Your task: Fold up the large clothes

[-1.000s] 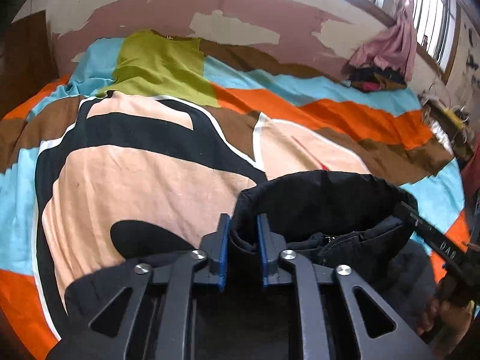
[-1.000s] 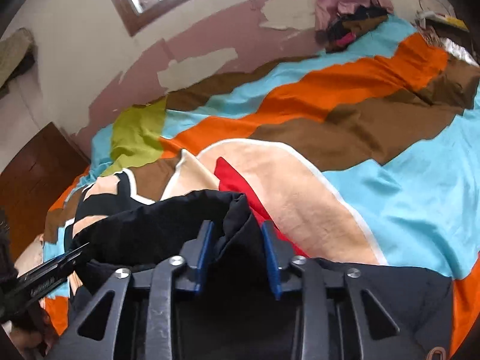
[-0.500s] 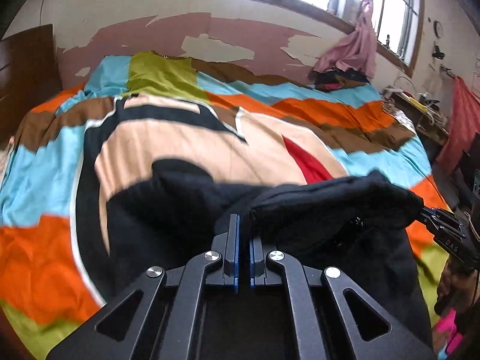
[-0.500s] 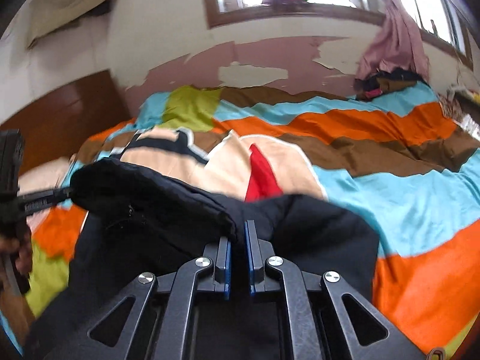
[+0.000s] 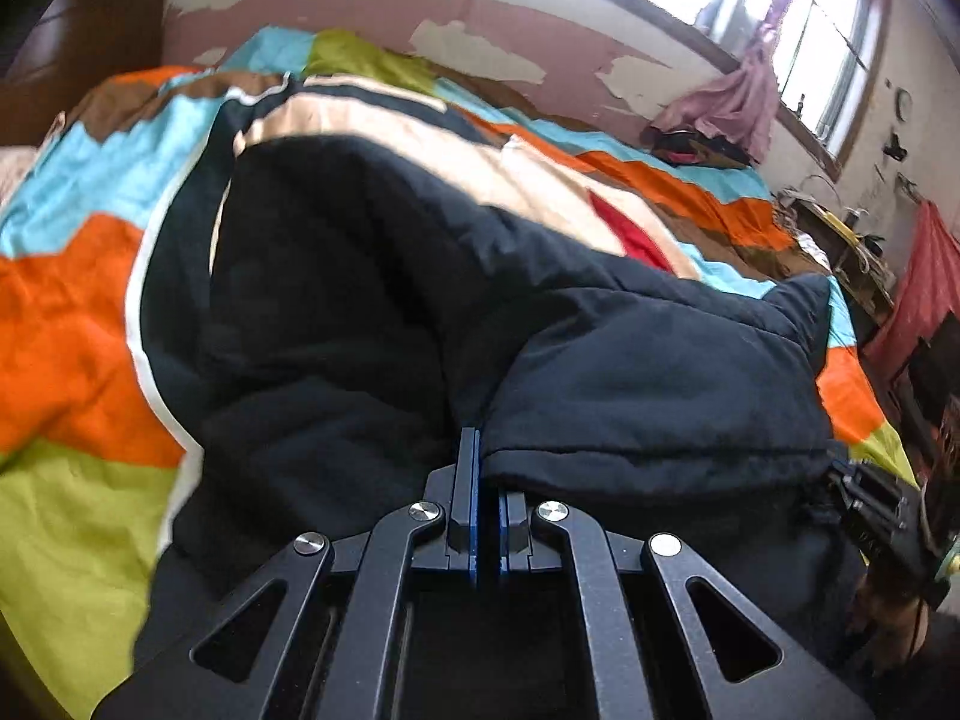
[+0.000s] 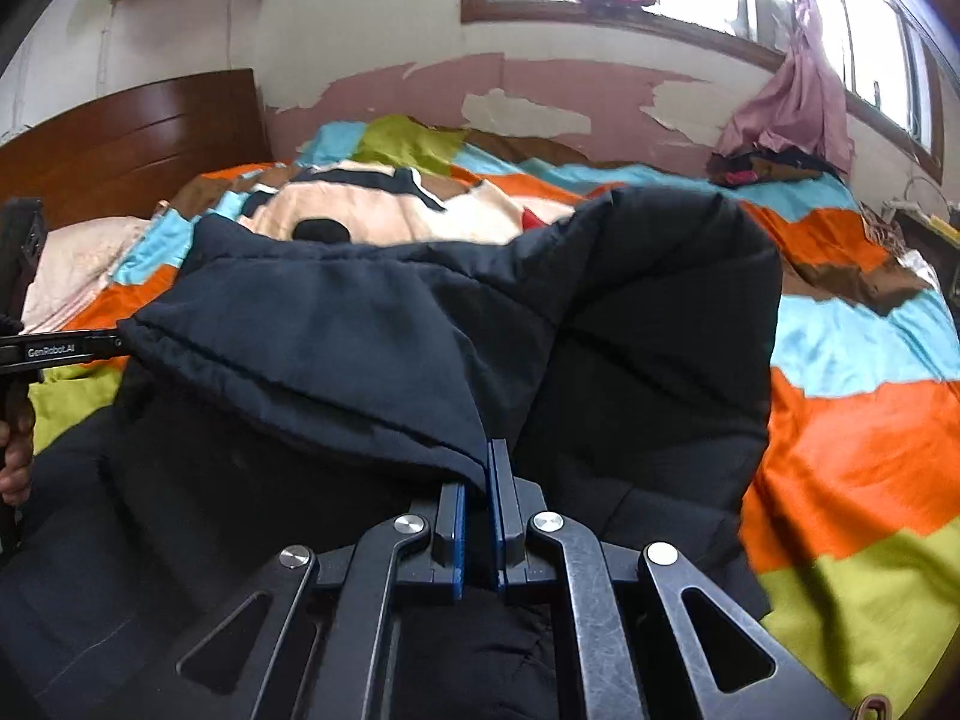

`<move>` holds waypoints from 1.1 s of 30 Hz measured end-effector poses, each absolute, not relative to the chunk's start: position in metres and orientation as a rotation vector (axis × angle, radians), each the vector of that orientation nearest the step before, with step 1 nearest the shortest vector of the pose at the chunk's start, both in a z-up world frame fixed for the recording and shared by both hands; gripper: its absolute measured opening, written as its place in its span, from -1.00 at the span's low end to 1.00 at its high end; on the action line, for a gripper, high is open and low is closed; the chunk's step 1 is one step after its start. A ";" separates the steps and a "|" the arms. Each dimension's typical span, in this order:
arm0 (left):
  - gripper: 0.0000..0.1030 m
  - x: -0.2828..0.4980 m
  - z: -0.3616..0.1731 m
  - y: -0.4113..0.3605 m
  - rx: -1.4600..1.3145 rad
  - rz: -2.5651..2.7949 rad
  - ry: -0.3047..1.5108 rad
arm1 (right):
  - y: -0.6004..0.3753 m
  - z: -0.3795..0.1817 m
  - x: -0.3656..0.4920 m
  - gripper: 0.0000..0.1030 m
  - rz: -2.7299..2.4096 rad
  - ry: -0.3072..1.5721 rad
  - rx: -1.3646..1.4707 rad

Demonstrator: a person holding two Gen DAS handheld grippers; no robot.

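A wide bed with a dark wooden headboard (image 6: 129,132), spread with a bright patchwork cover (image 6: 852,438) in orange, blue, brown and lime. A black padded jacket (image 6: 648,324) sprawls on it; a heap of clothes (image 6: 762,168) sits at the far edge, by the wall.

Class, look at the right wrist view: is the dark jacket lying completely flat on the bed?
No, the right gripper pinches the jacket and lifts a fold off the bedspread.

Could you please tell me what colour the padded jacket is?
The jacket is dark navy, almost black; right wrist view shows it best.
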State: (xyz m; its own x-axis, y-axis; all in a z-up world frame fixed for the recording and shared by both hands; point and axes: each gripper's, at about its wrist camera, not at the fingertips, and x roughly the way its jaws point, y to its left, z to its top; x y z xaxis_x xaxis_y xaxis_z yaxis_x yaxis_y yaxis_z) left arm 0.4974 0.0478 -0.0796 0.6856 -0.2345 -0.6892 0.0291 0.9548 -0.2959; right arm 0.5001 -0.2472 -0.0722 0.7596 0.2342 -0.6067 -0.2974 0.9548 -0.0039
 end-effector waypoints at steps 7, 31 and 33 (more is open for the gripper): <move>-0.93 0.526 -0.107 0.049 -0.338 -0.145 0.797 | -0.243 -0.106 0.533 -0.86 0.270 0.682 -0.084; 0.10 0.514 -0.025 0.072 -0.295 -0.149 0.648 | -0.277 -0.024 0.524 -0.02 0.324 0.565 -0.051; 0.11 0.529 -0.017 0.061 -0.281 -0.158 0.635 | -0.272 -0.007 0.544 -0.03 0.317 0.526 -0.014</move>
State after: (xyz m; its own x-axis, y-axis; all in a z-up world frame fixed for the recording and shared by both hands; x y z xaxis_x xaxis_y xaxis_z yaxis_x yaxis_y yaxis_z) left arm 0.5290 0.0609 -0.0173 0.7945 -0.2310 -0.5616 0.0597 0.9501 -0.3063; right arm 0.5443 -0.2720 -0.0071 0.8174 0.2936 -0.4957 -0.3009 0.9513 0.0673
